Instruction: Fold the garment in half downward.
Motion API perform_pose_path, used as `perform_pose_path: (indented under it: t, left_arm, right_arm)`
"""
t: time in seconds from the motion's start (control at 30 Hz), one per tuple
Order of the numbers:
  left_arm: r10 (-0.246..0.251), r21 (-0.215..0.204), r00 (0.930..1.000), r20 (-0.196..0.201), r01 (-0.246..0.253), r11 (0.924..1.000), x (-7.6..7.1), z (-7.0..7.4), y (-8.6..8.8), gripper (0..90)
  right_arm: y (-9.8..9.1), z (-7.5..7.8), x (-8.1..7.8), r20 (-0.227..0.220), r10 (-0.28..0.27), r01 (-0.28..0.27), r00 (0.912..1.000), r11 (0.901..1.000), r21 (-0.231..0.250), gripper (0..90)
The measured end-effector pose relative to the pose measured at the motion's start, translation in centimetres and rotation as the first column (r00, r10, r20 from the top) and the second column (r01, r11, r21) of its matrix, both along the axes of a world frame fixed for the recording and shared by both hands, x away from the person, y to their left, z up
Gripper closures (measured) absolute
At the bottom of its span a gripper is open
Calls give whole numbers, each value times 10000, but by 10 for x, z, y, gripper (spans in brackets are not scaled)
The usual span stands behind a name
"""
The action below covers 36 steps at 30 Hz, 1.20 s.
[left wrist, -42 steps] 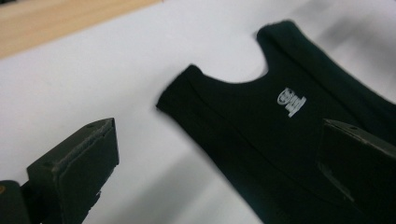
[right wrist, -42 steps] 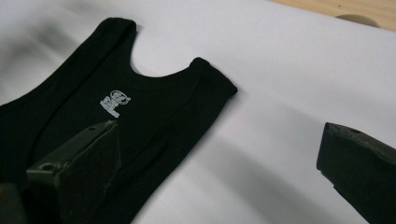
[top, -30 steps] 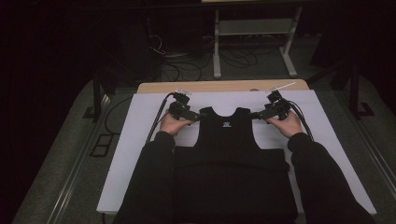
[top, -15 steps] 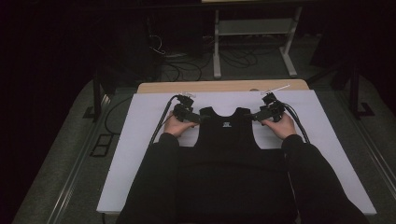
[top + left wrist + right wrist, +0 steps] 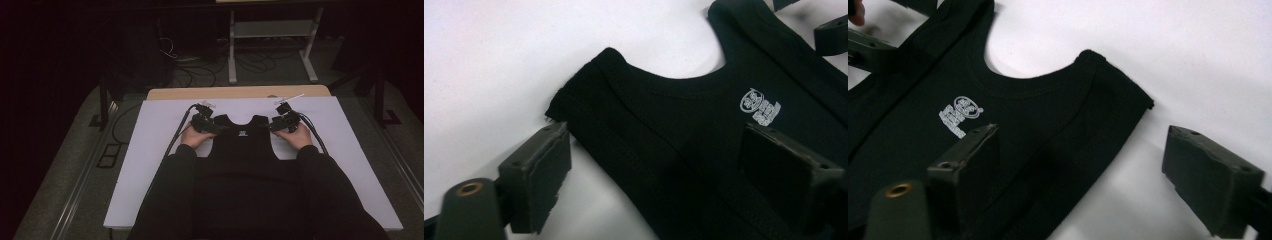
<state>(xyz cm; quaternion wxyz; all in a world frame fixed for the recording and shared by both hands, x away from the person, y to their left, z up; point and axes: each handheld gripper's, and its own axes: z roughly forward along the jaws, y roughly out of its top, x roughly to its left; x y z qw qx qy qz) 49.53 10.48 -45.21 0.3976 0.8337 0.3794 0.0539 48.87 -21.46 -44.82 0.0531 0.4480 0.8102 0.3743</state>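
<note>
High view: a white worktop [image 5: 150, 165] fills the centre and lower part of the frame, with a strip of pale wood [image 5: 235, 92] showing along its far edge. A black sleeveless top [image 5: 243, 145] lies flat on the worktop at centre frame, neckline toward the top of the picture, a small white printed mark [image 5: 243, 133] just below the neckline. The room around is dark; grey carpeted floor [image 5: 75, 165] borders the worktop at left and right, loose cables [image 5: 200, 70] lie on the floor in the upper centre, and the light-coloured legs of a stand [image 5: 270, 45] rise at upper centre right. The person's dark sleeves [image 5: 170, 200] enter from the bottom edge. The left hand-held gripper [image 5: 212, 126] sits at the garment's shoulder strap left of centre, the right hand-held gripper [image 5: 280, 123] at the strap right of centre, a cable [image 5: 175, 140] trailing from the left one toward the lower left. Left gripper view: the jaws stand apart, having just been closing, one pad over the fabric and one over bare worktop, the strap edge between them and not pinched. Right gripper view: the same arrangement mirrored, jaws parted and lately closing, strap between them, unclamped.
</note>
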Motion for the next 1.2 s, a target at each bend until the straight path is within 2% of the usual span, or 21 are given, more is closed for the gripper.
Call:
perform_pose_path:
  t: [0.07, 0.2, 0.37, 0.47, 0.53, 0.67, 0.77, 0.9, 1.2]
  left_arm:
    - [3, 56, 10000, 35, -3, 10000, 0, 1, 0, 174]
    - [138, 801, 9987, 495, -177, 9966, -4, 3, -5, 327]
    - [318, 973, 9973, 658, -381, 9945, -6, 3, -6, 499]
    - [518, 1235, 9947, 884, -625, 9904, -7, 3, -7, 594]
    - [389, 1380, 9946, 967, -521, 9891, -8, 4, -8, 637]
    - [296, 1297, 9954, 916, -414, 9907, -9, 4, -10, 731]
    - [426, 844, 9968, 676, -482, 9953, -9, 2, -10, 811]
    - [530, 726, 9969, 580, -571, 9957, -10, 1, -10, 842]
    - [521, 825, 9979, 381, -551, 9951, -15, 7, -5, 847]
  right_arm:
    - [2, 0, 0, 43, 23, -22, 10000, 10000, -44, 217]
    - [6, -1, 0, 49, -66, 67, 10000, 9997, -223, 302]
    - [9, -1, -3, 213, -311, 318, 9993, 9989, -339, 488]
    - [11, -1, -4, 189, -118, 123, 9998, 9994, -316, 592]
    - [13, -1, -5, 251, -33, 44, 9997, 9989, -463, 653]
    - [14, -1, -6, 349, -42, 63, 9994, 9982, -603, 749]
    - [14, 0, -7, 316, -107, 124, 9994, 9985, -526, 805]
    - [13, 2, -7, 154, 11, -8, 9999, 9999, -144, 848]
    - [9, 12, -15, 272, -125, 126, 9996, 9999, -28, 867]
